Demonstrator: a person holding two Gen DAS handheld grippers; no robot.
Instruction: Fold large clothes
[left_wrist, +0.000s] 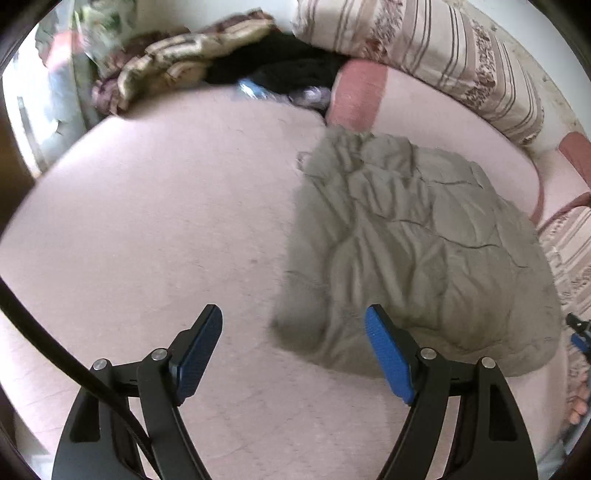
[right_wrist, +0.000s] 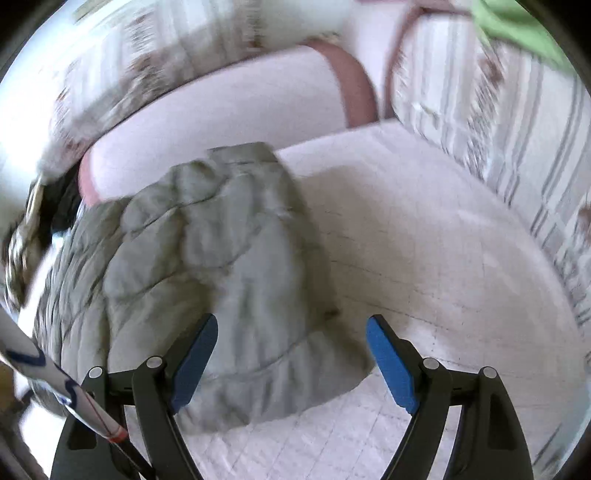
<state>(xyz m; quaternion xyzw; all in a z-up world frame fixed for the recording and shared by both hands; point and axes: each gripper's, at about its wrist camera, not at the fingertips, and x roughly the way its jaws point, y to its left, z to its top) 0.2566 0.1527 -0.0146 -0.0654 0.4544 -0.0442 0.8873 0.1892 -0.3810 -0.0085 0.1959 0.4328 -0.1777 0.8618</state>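
Left wrist view: my left tongs (left_wrist: 293, 345) apart, empty, tilted down over bed (left_wrist: 166, 229). Jacket (left_wrist: 417, 251) folded, lying right of them. Right wrist view: my right tongs (right_wrist: 291, 356) apart, empty, angled down above jacket's (right_wrist: 207, 266) near edge.

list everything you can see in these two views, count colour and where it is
quilted garment: one, grey-green, lying bundled on the pale surface, nothing gripping it
pale pink surface: one, under the garment
striped cushions: at least two, cream with brown stripes, along the back and right side
pink-trimmed cushion: one, pale with a pink end, behind the garment
patterned blanket: one, beige and maroon, far left corner
black clothing: one heap, beside the blanket
green cloth: one, on the right cushion, top edge
left gripper: black, blue pads, open, empty, above the surface
right gripper: black, blue pads, open, empty, over the garment's near edge
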